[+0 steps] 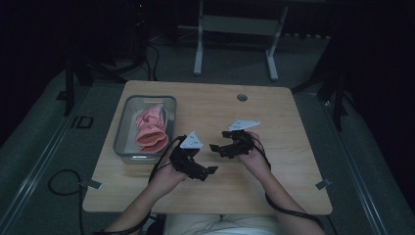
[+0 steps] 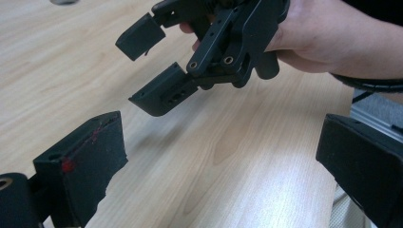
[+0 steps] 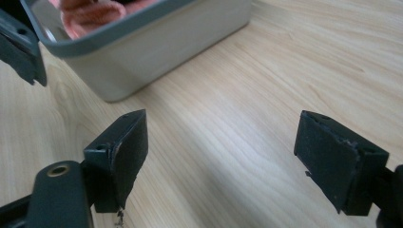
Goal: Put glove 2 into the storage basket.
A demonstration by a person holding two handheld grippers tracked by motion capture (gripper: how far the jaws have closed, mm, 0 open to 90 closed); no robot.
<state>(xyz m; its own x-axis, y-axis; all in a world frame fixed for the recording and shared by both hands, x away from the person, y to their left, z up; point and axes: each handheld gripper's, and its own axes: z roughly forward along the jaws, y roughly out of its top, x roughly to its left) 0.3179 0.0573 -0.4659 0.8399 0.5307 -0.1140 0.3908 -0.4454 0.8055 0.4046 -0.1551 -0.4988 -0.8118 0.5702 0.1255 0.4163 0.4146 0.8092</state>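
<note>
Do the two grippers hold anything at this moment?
No. The left gripper and the right gripper are both open and empty above the table.

Pink cloth (image 1: 150, 128) in grey bin (image 1: 122, 128)

A wooden table (image 1: 274, 117) stands on grey floor (image 1: 44, 132) in a dark room.

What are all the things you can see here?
Table: one, light wood, middle of the room.
Bin: one, grey, on the table's left side.
Cloth: one, pink, inside the bin.
Hole: one, grey, round, near the table's far edge.
Frame: one, white, on the floor beyond the table.
Left gripper: one, black, open, above the table.
Right gripper: one, black, open, facing the left gripper.
Hands: two, holding the grippers.
</note>
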